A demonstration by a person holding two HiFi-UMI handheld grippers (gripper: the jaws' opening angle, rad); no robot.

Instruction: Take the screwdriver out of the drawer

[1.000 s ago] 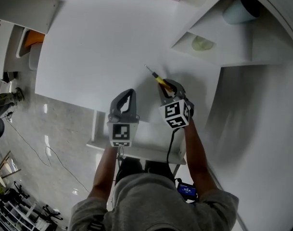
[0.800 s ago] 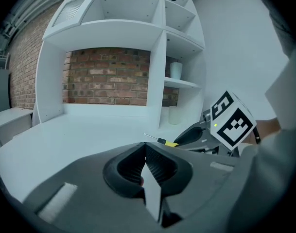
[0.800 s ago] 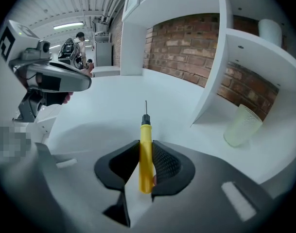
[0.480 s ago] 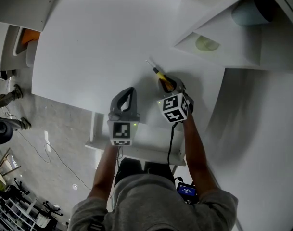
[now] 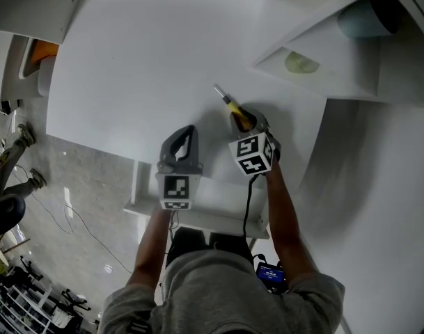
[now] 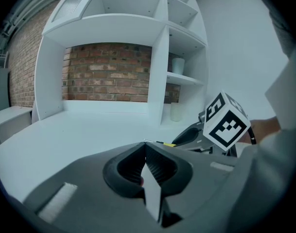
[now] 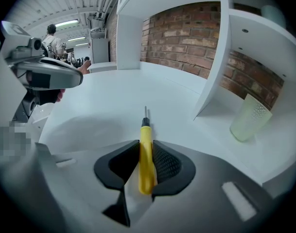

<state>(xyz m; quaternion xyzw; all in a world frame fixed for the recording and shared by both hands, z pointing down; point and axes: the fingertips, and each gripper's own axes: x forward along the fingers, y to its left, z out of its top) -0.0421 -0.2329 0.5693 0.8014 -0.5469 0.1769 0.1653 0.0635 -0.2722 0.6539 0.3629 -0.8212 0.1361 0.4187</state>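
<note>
In the head view the left gripper (image 5: 186, 135) hangs over the near edge of the white surface (image 5: 128, 68), just above the pulled-out drawer (image 5: 212, 221) at its 6 o'clock. Its fingers (image 6: 130, 165) are pressed together with nothing between them. Just beside it, at its 3 o'clock, the right gripper (image 5: 244, 121) points steeply down at the surface. Its fingers (image 7: 168, 165) are closed on the yellow handle of the screwdriver (image 7: 146, 159). The screwdriver (image 5: 230, 105) is out of the drawer and over the surface, its black collar and thin metal shaft sticking out past the fingertips toward 11 o'clock in the head view. Whether the tip touches the surface cannot be told. Farther right, at about 1 o'clock from the right gripper, a white shelf unit (image 5: 316, 54) stands on the surface, and a pale, translucent cup (image 7: 250, 118) sits upright in its lowest compartment, well apart from the screwdriver.
</note>
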